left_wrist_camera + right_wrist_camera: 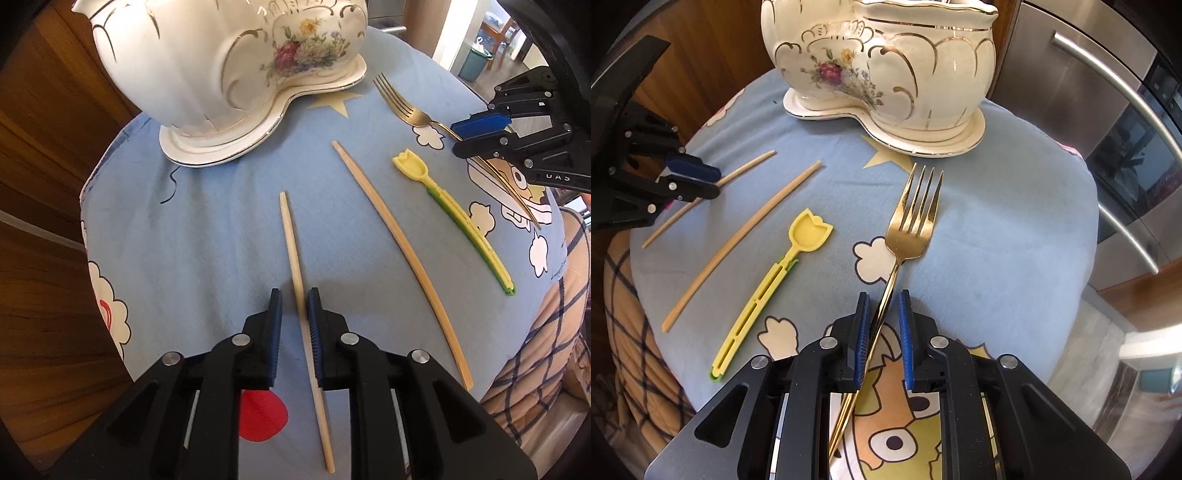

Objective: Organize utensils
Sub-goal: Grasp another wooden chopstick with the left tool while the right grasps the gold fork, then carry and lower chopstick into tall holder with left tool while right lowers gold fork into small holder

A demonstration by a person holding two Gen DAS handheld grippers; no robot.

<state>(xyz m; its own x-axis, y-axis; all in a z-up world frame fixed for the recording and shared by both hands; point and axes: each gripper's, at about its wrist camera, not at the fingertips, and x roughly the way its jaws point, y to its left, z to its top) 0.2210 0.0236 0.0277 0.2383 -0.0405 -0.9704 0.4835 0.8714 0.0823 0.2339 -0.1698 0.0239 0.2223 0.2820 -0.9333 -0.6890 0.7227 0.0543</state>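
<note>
Blue cartoon-print cloth (207, 229) over a round table, w/ a white gilt floral ceramic holder (886, 74) at the far edge. Left gripper (294, 295): jaws narrow, slightly apart astride a pale wooden chopstick (291, 236), only one pad touching; 2nd chopstick (399, 254) and a yellow-green tulip spoon (454, 214) lie beside it. Right gripper (884, 297): jaws narrow but not clamped, thin gold fork (912, 221) handle between them, tines toward the holder.

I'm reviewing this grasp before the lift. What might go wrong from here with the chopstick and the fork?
1. The left gripper straddles one chopstick with a gap on one side; it may slip or swing.
2. The right gripper has the gold fork handle lying slantwise between its jaws, so it may twist.
3. The ceramic holder stands close by; a swinging utensil might knock it.
</note>
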